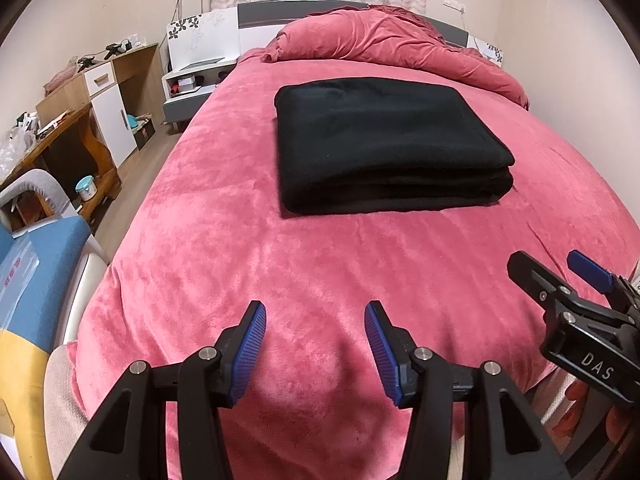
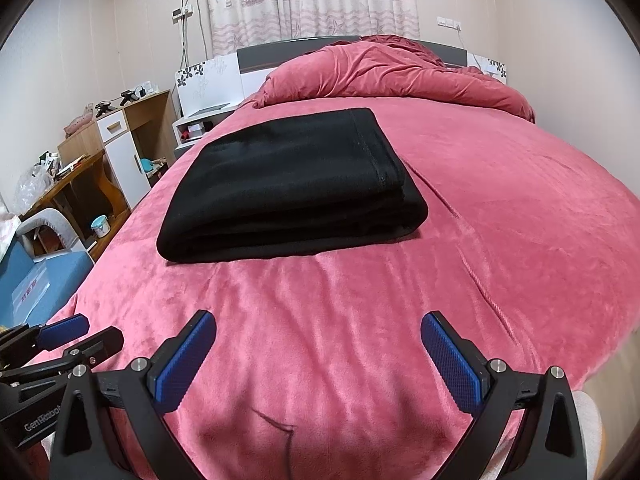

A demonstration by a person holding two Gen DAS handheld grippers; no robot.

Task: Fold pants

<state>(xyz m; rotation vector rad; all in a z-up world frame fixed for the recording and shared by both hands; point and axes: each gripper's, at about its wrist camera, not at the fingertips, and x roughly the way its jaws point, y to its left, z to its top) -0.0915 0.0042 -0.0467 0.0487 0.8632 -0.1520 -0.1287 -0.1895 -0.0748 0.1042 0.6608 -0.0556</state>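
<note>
Pants: the black pants (image 1: 384,144) lie on the bed (image 1: 280,264) as a squared, layered stack, well out from its near edge and well apart from both grippers.
Why placed so: the stacked layers and even edges suggest the folding is done or nearly so; lying flat on the spread, the bundle keeps its shape with nothing holding it.
Quilt: a bunched pink quilt (image 1: 384,40) sits at the head of the bed, behind the pants and apart from them, so the middle stays free for folding.
Left gripper: the left gripper (image 1: 316,344) hovers over the near part of the bed, tilted downward, fingers parted and holding nothing.
Right gripper: the right gripper (image 2: 320,356) hangs beside it at a shallower downward tilt, fingers spread wide, nothing between them.
Why held so: both sit back from the stack with fingers released, which reads as letting go and standing clear of the pants.
Room: a wooden desk (image 1: 80,136) stands at the left of the bed.
</note>
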